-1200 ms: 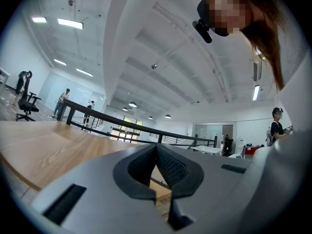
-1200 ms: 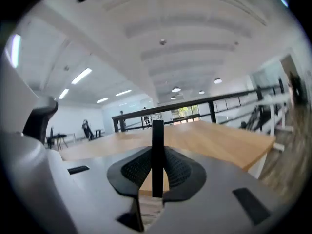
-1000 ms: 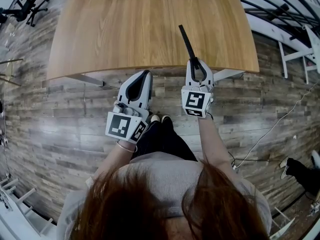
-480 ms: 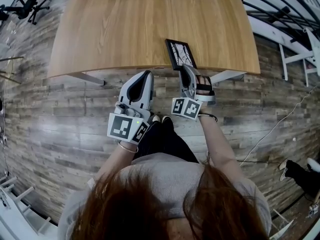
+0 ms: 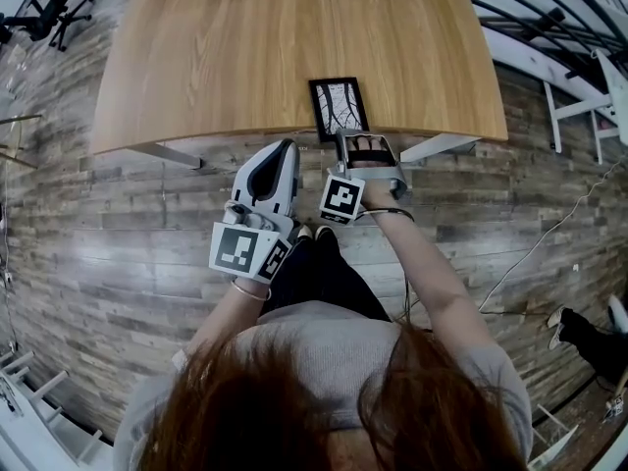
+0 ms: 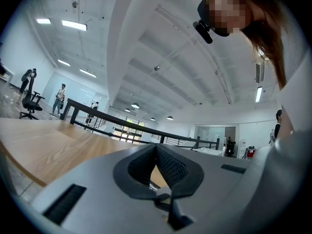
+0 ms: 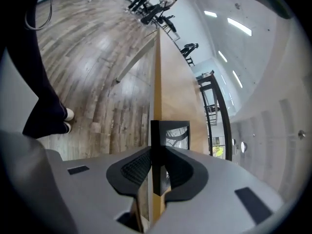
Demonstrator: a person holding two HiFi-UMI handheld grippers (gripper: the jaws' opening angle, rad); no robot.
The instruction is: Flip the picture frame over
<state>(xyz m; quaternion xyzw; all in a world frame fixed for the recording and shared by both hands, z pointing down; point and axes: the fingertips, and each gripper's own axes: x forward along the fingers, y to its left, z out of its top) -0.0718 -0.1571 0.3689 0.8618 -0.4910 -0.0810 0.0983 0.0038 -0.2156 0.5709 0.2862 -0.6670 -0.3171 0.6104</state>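
Observation:
The picture frame (image 5: pixel 339 106), black-rimmed with a pale branch print facing up, lies nearly flat at the front edge of the wooden table (image 5: pixel 245 47). My right gripper (image 5: pixel 357 141) is shut on its near edge. In the right gripper view the frame's black edge (image 7: pixel 155 147) is pinched between the pads, and the print (image 7: pixel 176 135) shows beyond. I cannot tell whether the frame rests fully on the tabletop (image 7: pixel 170 82). My left gripper (image 5: pixel 287 147) hangs in front of the table edge, left of the frame, shut and empty (image 6: pixel 156 147).
Grey plank floor lies below the table (image 6: pixel 44 145). An office chair (image 5: pixel 54 13) stands at the far left, white racks (image 5: pixel 579 96) at the right. A cable (image 5: pixel 549 243) runs across the floor. The person's shoes (image 5: pixel 312 234) are under the grippers.
The frame stood on edge, upright in my right gripper. It has rolled over and come down, and now lies print up at the table's front edge. The left gripper has stayed put.

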